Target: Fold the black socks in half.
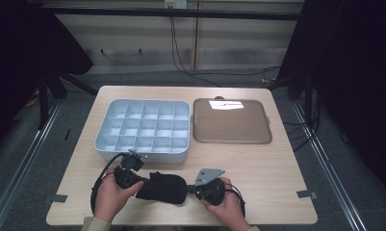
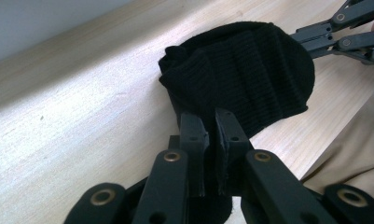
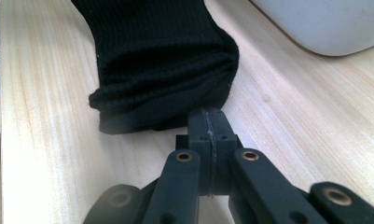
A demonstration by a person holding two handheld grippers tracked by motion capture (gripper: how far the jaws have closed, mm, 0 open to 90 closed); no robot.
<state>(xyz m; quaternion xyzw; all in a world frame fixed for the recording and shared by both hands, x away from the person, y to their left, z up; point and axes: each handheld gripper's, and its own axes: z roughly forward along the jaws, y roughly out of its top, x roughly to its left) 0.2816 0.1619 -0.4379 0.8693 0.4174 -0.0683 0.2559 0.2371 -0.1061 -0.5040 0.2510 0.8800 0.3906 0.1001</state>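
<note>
I've got the sock (image 1: 162, 187) stretched flat between both grippers: left gripper (image 2: 211, 122) clamped on one end, right gripper (image 3: 211, 122) pinched tight at the other, ready for folding.

There is one black knitted sock (image 1: 162, 188) between the two sets of jaws. Past the jaws sit one white plastic box with twenty little squares (image 1: 142, 129) and one brown flat tray (image 1: 231, 122).

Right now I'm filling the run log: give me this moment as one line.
item: black sock on table | left hand-held gripper: shut on sock | right hand-held gripper: shut at sock's other end | divided tray: empty
</note>
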